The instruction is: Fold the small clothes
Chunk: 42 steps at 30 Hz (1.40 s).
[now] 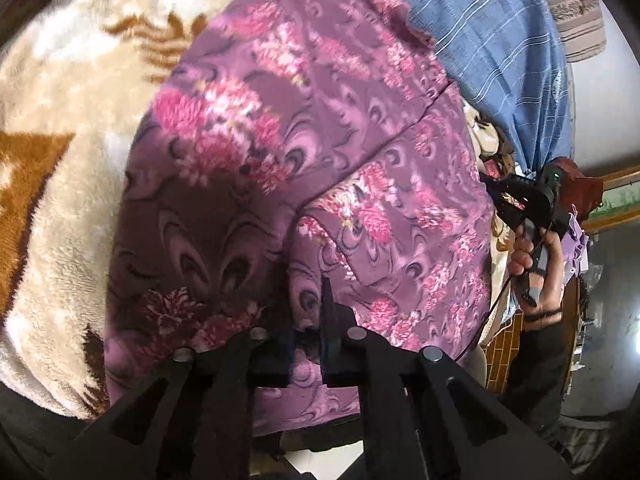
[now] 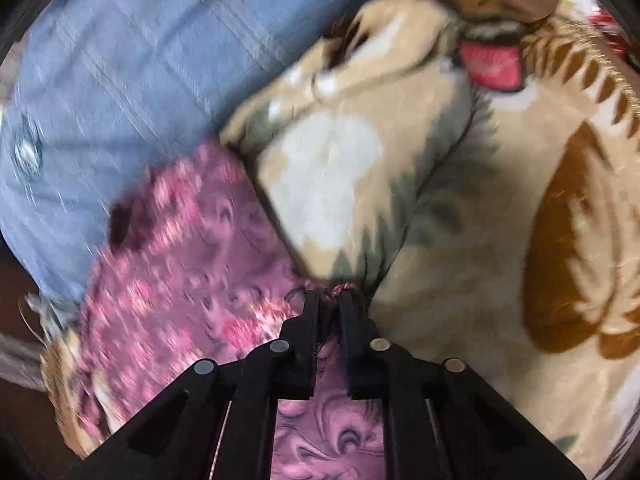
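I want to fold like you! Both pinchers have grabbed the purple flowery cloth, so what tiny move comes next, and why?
Probably lift both edges a little and carry them across. The left gripper and right gripper each have their fingers shut on an edge of the purple floral cloth, which lies spread over the cream blanket.

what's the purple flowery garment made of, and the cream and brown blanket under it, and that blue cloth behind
Purple floral garment: thin, soft printed fabric, perhaps cotton or synthetic; it creases sharply and drapes limp.
Cream and brown blanket: plush fleece, probably synthetic; a fuzzy pile shows at the colour edges.
Blue cloth: flat woven fabric, matte, with fine pale stripes; the fibre cannot be told.
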Each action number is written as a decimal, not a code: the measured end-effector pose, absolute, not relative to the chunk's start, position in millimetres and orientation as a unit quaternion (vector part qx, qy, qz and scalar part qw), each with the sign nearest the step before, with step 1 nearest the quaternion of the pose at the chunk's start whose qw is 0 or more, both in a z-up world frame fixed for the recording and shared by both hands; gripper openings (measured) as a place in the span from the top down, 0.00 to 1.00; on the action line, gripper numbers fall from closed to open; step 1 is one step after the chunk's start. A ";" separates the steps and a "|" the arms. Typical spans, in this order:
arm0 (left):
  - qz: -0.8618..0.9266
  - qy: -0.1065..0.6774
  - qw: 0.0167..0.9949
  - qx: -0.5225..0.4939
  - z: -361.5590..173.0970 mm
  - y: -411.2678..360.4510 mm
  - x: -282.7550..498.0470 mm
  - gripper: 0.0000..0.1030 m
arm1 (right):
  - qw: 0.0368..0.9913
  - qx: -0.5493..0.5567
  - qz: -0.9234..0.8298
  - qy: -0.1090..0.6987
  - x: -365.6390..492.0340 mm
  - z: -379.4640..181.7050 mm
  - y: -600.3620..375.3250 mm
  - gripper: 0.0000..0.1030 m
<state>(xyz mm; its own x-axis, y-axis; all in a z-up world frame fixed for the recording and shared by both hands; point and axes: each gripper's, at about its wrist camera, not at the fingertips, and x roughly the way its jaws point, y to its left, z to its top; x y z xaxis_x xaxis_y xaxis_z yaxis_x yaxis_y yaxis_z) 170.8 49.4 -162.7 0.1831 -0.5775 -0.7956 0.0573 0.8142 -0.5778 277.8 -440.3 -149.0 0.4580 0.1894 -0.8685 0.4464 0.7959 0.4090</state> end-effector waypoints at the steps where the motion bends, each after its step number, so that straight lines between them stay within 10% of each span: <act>1: -0.216 0.588 0.751 -0.207 -155.2 50.3 168.9 0.92 | 0.812 0.300 -0.083 0.494 267.1 -132.2 -434.0 0.81; 4: -0.211 0.542 0.787 -0.207 -131.1 61.4 165.6 0.66 | 0.850 0.280 -0.070 0.441 235.7 -87.5 -409.4 0.41; 10: -0.083 0.461 0.838 -0.280 -104.0 131.1 165.2 0.51 | 0.890 0.229 0.053 0.392 187.4 -31.4 -317.0 0.22; 23: 0.133 0.453 0.770 -0.429 -126.2 310.5 231.5 0.51 | 0.860 0.169 0.246 0.414 189.6 -51.3 -133.1 0.22; 26: 0.114 0.441 0.783 -0.424 -139.4 307.4 247.6 0.87 | 0.848 0.179 0.258 0.427 195.6 -58.0 -119.2 0.22; 30: 0.095 0.382 0.821 -0.413 -120.4 298.6 235.3 0.97 | 0.846 0.179 0.260 0.431 200.1 -61.5 -118.4 0.22; 42: -0.122 0.281 0.949 -0.068 8.9 91.0 177.4 0.97 | 0.859 0.227 0.217 0.404 205.7 -39.0 -196.3 0.22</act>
